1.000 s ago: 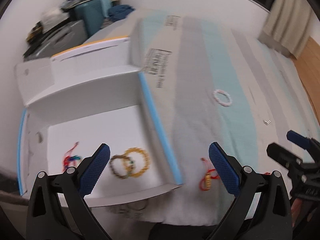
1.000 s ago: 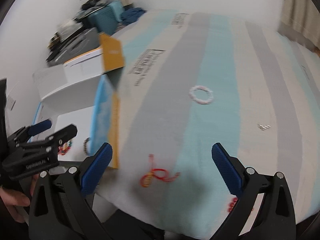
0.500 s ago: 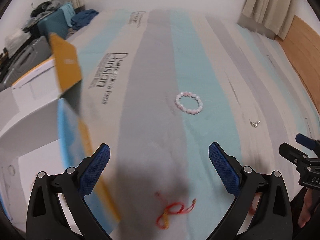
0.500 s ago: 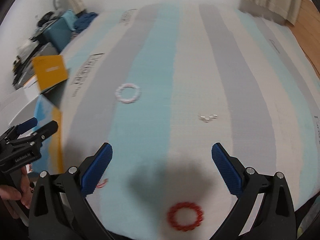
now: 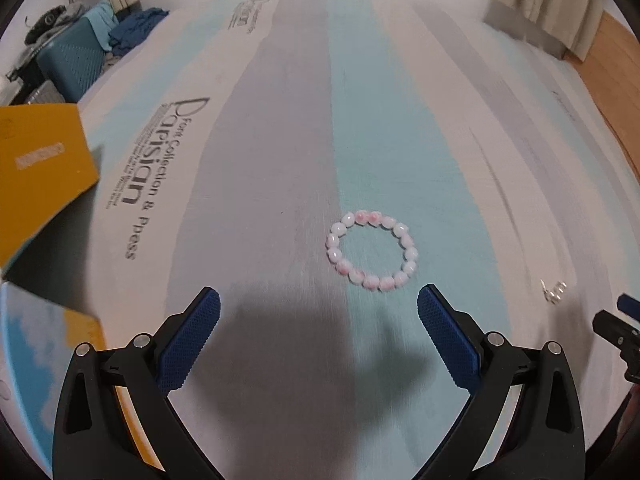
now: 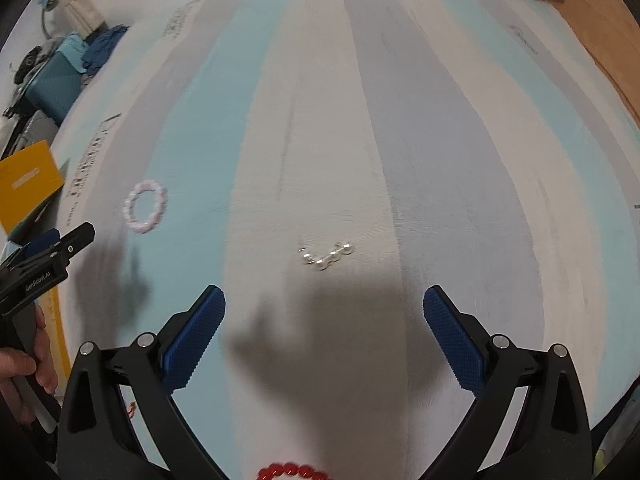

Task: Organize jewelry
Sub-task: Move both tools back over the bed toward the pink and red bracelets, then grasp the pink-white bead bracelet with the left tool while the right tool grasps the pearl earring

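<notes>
A pink and white bead bracelet (image 5: 373, 251) lies flat on the striped bed sheet (image 5: 280, 152), just ahead of my open, empty left gripper (image 5: 318, 312); it also shows at the left of the right wrist view (image 6: 145, 207). A small cluster of pearl pieces (image 6: 326, 255) lies just ahead of my open, empty right gripper (image 6: 324, 308), and shows at the right of the left wrist view (image 5: 555, 291). A red bead bracelet (image 6: 291, 472) lies below the right gripper at the frame's bottom edge.
The open box's orange flap (image 5: 40, 168) and blue wall (image 5: 36, 344) stand at the left. A teal suitcase (image 5: 70, 60) and clothes sit beyond the bed's far left. Curtains (image 5: 552, 4) and a wooden floor (image 5: 616, 92) are at the far right.
Both grippers have swung right, away from the box. The left one has closed in on the pink bracelet and the right one on the pearl cluster. Both stay open.
</notes>
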Motion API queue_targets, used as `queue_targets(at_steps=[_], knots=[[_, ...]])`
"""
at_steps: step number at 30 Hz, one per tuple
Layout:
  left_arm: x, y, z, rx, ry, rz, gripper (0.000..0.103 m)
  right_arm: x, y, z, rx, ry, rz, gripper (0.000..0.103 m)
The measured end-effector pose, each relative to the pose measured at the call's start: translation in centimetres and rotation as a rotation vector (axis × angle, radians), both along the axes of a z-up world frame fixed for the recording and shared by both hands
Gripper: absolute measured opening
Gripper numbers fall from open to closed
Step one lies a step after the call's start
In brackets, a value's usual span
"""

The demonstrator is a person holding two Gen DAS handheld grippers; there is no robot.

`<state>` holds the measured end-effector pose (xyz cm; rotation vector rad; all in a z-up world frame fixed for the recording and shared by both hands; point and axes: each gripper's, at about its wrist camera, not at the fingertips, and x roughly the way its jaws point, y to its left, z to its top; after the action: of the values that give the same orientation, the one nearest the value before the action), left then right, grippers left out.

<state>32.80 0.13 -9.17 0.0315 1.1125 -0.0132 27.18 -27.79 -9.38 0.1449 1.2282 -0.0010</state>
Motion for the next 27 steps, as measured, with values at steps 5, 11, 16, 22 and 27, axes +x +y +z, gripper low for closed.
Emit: queue_targets(at_steps=[5, 11, 16, 22, 27], knots=[[1.9, -0.5, -2.0, 0.0, 0.016, 0.016, 0.097, 1.6, -1.5, -2.1, 0.02, 0.035, -0.036, 0.088], [3.6, -0.6, -4.2, 0.018, 0.051, 0.025, 0.096, 2.8, -2.4, -4.2, 0.034, 0.084, -0.059, 0.081], [4.5, -0.6, -5.7, 0.018, 0.081, 0.037, 0.083, 3.3, -3.3, -5.5, 0.057, 0.11, -0.088, 0.072], [5.2, -1.3, -6.1, 0.039, 0.077, 0.013, 0.071, 4.0, -3.7, -5.8, 0.055, 0.118, -0.113, 0.063], [5.0, -1.8, -5.9, 0.016, 0.088, 0.004, 0.057, 4.0, -3.8, -5.9, 0.03, 0.129, -0.137, 0.044]])
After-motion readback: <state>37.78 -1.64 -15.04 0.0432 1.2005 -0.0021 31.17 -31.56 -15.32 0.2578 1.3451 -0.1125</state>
